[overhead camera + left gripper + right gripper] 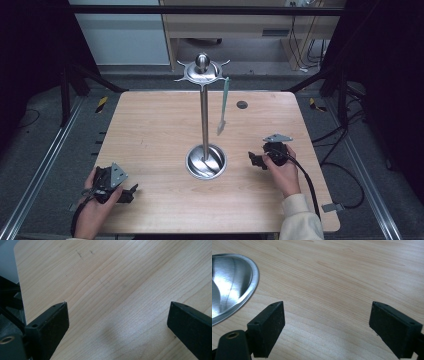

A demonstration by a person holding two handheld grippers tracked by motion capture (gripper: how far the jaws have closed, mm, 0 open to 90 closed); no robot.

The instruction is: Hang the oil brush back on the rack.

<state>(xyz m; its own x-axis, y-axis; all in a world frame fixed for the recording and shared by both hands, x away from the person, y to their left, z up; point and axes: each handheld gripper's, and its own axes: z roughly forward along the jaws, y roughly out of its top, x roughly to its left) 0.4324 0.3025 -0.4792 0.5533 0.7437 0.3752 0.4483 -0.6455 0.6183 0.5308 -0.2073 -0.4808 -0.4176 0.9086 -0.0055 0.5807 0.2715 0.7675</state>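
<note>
Resting on the table (150, 125), my left gripper (117, 320) gaped wide, empty, my right gripper (327, 320) likewise, near the stand's base (229, 285).

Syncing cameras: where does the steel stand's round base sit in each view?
High view: the base sits at centre, on the table's near half, between the two grippers.
Right gripper view: its rim curves in at the left edge, past the left jaw.
Left gripper view: bare table lies between the open jaws.
Shared landmark: the light wood grain of the table.
</note>
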